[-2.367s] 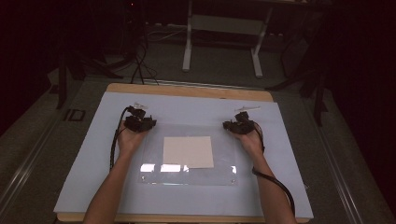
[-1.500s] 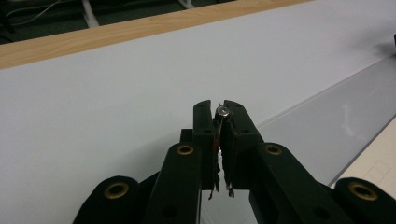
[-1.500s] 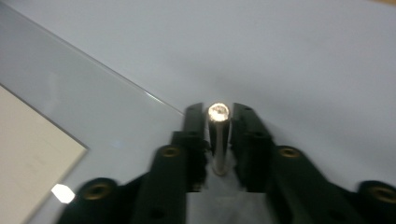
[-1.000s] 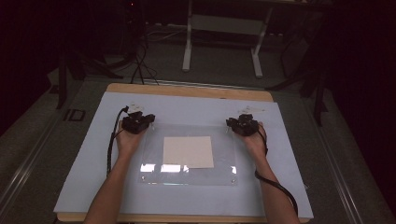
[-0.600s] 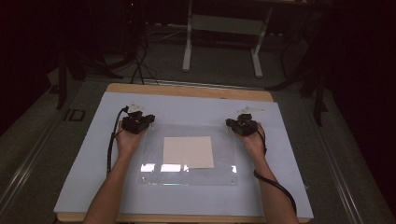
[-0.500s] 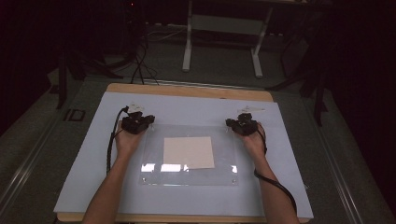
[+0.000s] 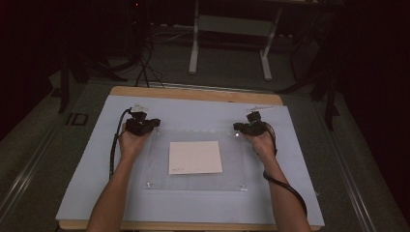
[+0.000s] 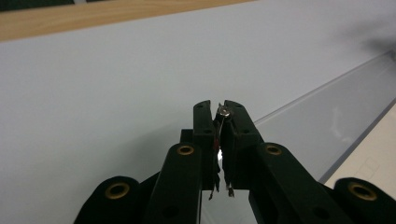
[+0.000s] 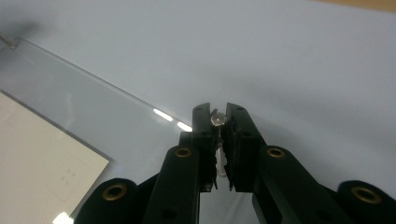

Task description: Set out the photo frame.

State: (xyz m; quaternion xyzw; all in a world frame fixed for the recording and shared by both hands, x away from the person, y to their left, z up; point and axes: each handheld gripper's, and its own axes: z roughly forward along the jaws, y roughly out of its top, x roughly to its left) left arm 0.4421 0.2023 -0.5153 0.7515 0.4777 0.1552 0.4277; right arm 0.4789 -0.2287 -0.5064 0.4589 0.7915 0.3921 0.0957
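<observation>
step: looks like both far corners of the clear sheet (image 7: 193, 162) are pinched and it's about to be lifted, my guess anyway
left gripper (image 7: 153, 123): fingers (image 8: 204, 135) nearly closed, clamped on a small metal stud at the sheet's far left corner; the stud sits right between the tips
sheet: flat on the blue mat (image 7: 87, 164) of the counter, running from the left fingers across to the right ones; see-through with glossy glare, tiny studs at the corners
paper (image 7: 195, 157): white, under the sheet, between the two sets of fingers and nearer the person
right gripper (image 7: 238, 126): fingers (image 9: 236, 135) nearly closed on a clear round stud at the far right corner
next move: probably raise both hands evenly so the sheet stays level and doesn't slip out or drag the paper
</observation>
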